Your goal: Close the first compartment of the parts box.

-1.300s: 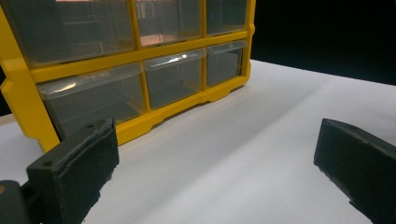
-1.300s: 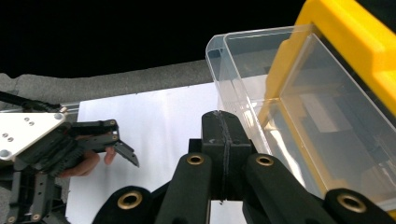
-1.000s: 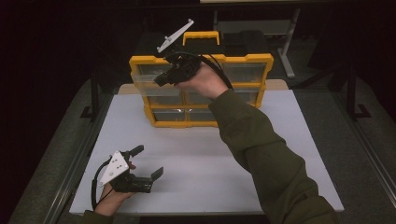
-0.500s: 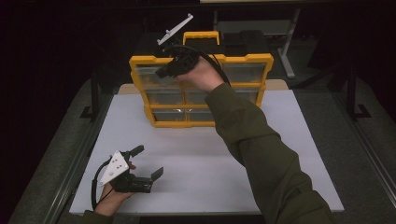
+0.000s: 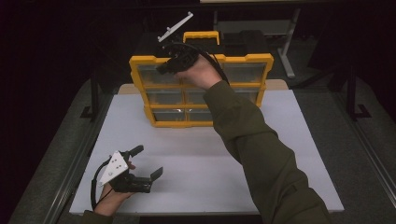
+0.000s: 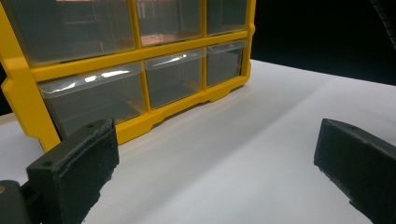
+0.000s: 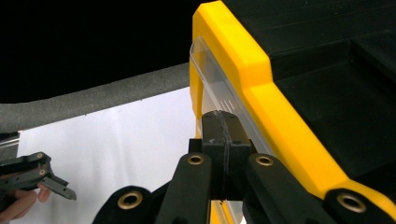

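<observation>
A yellow drawer cabinet (image 5: 140, 93) with clear drawers stands upright at the back of the white table top (image 5: 280, 154). My right gripper (image 5: 161, 70) is up at the cabinet's top left drawer (image 5: 152, 78), its grey plate tilted above. In the right gripper view its jaws (image 7: 223, 122) are pressed together in front of the clear drawer front (image 7: 212, 70), under the yellow top rail (image 7: 261, 79); I see nothing between the pads. My left gripper (image 5: 149, 161) rests at the front left of the table, open and empty. In the left gripper view it (image 6: 219, 158) faces the cabinet's bottom drawers (image 6: 173, 79).
A yellow carry handle (image 5: 201, 36) sits on the cabinet's black top. The table's metal side rail (image 5: 74, 158) runs along the left edge. The person's right sleeve (image 5: 261, 154) crosses the middle of the table. My left gripper (image 7: 56, 184) shows far off in the right gripper view.
My right gripper has edged slightly upward along the cabinet's top left corner, jaws still closed. The left gripper has stayed where it was.
</observation>
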`<state>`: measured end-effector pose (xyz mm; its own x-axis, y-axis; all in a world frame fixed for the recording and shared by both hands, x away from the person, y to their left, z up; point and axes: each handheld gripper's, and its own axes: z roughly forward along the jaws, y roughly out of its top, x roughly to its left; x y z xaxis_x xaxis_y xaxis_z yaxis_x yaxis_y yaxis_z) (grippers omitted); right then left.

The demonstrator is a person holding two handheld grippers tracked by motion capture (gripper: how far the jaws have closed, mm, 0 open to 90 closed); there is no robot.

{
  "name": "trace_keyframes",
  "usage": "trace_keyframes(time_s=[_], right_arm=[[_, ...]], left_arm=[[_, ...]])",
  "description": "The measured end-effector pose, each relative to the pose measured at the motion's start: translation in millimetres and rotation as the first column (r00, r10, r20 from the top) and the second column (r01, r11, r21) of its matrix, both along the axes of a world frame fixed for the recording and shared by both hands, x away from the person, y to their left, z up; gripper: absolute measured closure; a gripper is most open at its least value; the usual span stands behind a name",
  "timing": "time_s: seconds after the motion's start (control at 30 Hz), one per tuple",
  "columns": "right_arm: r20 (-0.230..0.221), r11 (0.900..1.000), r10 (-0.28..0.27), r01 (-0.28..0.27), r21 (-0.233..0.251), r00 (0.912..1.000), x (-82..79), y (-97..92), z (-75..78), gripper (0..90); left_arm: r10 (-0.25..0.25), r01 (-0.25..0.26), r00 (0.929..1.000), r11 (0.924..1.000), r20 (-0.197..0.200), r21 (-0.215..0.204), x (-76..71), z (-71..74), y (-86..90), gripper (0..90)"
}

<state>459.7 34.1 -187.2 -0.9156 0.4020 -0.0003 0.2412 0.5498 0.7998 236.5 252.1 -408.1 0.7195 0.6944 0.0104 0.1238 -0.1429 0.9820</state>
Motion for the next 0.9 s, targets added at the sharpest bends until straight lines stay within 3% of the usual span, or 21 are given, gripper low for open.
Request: trace_keyframes(time_s=[0.27,0.4,0.63,0.67,0.7,0.83,0.9], right_arm=[[-0.009,0.9997,0.006,-0.005,0.022,0.9999,-2.0,-4.9,0.0,89.8],[-0.017,0.9991,0.01,-0.009,0.041,0.9998,-6.9,-15.3,-1.9,89.7],[0.007,0.9986,0.026,-0.026,0.047,0.9996,-13.8,-30.4,-9.1,89.6],[-0.008,0.9984,0.021,-0.021,0.052,0.9997,-16.4,-33.0,-9.7,89.3],[0.015,0.9979,0.036,-0.037,0.053,0.9992,-17.7,-39.3,-13.3,87.9],[-0.004,0.9973,0.029,-0.028,0.068,0.9996,-23.8,-47.5,-17.1,85.2],[0.002,0.9966,0.029,-0.029,0.077,0.9996,-29.1,-55.9,-21.9,76.8]], left_arm=[[0.001,-0.001,1.0,1.0,-0.002,-0.005,-0.1,-0.1,-0.3,0.0],[0.003,-0.003,1.0,1.0,-0.007,-0.008,-0.2,-0.2,-0.5,0.0],[0.002,-0.002,1.0,1.0,-0.008,-0.006,-1.0,-0.6,-1.8,0.0],[0.003,-0.003,0.9999,0.9999,-0.013,-0.012,-1.1,-0.7,-2.3,0.0],[0.003,-0.003,1.0,0.9999,-0.007,-0.01,-0.3,-0.6,-2.2,0.0],[0.001,-0.001,1.0,1.0,-0.01,-0.008,0.3,-0.9,-2.5,0.0],[0.0,0.0,1.0,1.0,-0.004,-0.001,1.4,-1.1,-1.5,0.0]])
